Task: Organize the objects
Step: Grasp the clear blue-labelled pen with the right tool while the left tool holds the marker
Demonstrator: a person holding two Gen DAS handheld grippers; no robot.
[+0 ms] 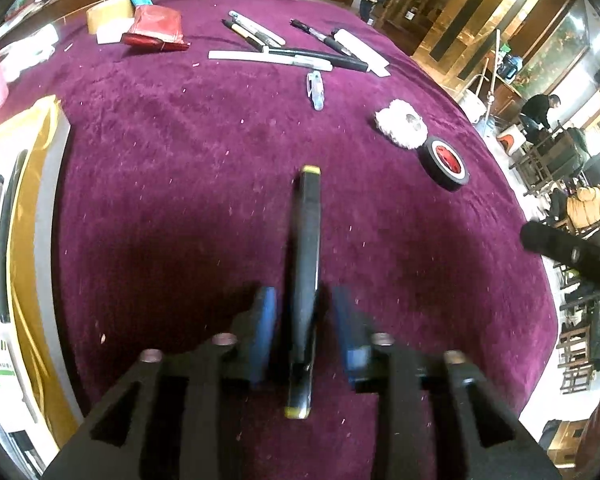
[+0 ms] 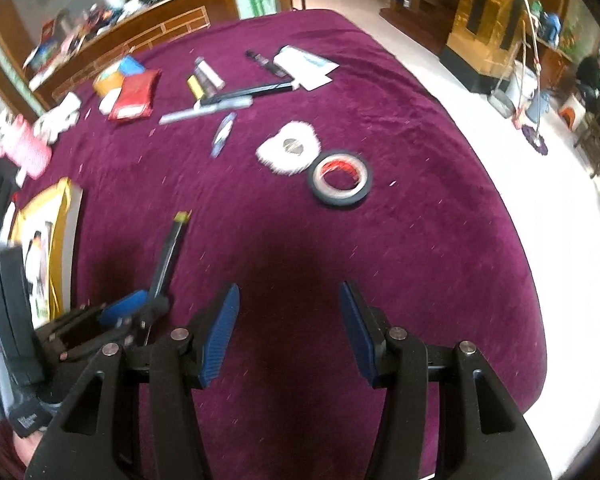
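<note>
black marker [image 1: 306,280]: lies between left gripper [image 1: 305,332] pads, jaws apart, not pinched
risk: may roll on purple cloth [image 1: 180,200] ahead
right gripper [image 2: 288,332]: apart, empty

My left tool [image 1: 304,320] stands parted, a gap showing between each blue pad [image 1: 265,332] and the black marker with yellow ends [image 1: 306,264] lying between them on the purple surface [image 1: 180,200]. Marker long axis runs 12 to 6 o'clock. Black tape roll with red core [image 1: 444,162] at 1 o'clock, white fluffy item [image 1: 401,128] touching its far side. Pen cluster [image 1: 296,50] at 12. Red pouch [image 1: 154,28] at 11. Yellow-rimmed tray [image 1: 44,184] at 9.
</note>
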